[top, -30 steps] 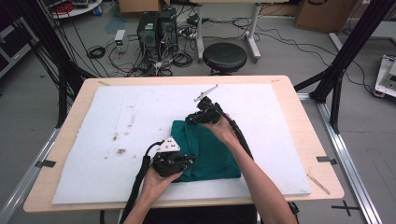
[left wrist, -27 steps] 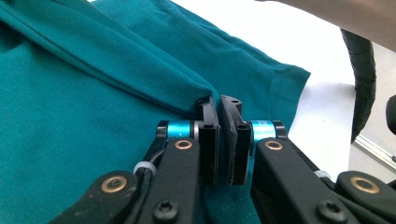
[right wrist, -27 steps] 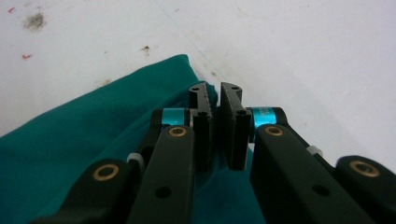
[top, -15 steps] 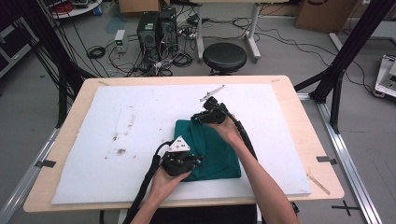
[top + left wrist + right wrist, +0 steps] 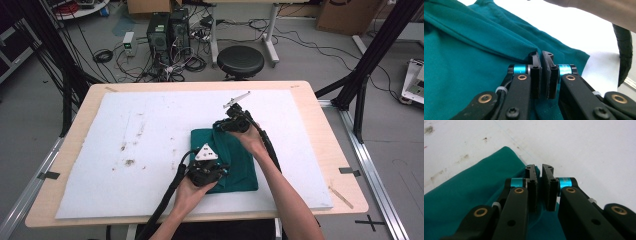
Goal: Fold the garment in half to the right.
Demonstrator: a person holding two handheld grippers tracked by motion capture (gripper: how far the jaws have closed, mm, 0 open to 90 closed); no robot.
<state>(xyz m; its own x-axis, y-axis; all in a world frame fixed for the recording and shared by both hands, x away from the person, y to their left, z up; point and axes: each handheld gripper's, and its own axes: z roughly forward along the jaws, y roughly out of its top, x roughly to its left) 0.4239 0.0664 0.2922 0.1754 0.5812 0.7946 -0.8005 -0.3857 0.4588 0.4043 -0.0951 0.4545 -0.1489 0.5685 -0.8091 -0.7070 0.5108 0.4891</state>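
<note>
Soft, matt knitted cloth is shown by the teal garment [image 5: 469, 62] beside the left gripper's [image 5: 541, 56] matt black plastic; the white table cover [image 5: 586, 147] beyond looks stained, rough.

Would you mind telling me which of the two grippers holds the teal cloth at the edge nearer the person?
The left gripper: it clamps the teal cloth at the near edge, while the right gripper pinches the far corner.

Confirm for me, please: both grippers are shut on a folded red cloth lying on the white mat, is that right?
Not quite: the cloth is teal green, not red, as the high view shows. The rest holds: the left gripper and right gripper are each shut on it, and it lies folded on the white mat.
</note>
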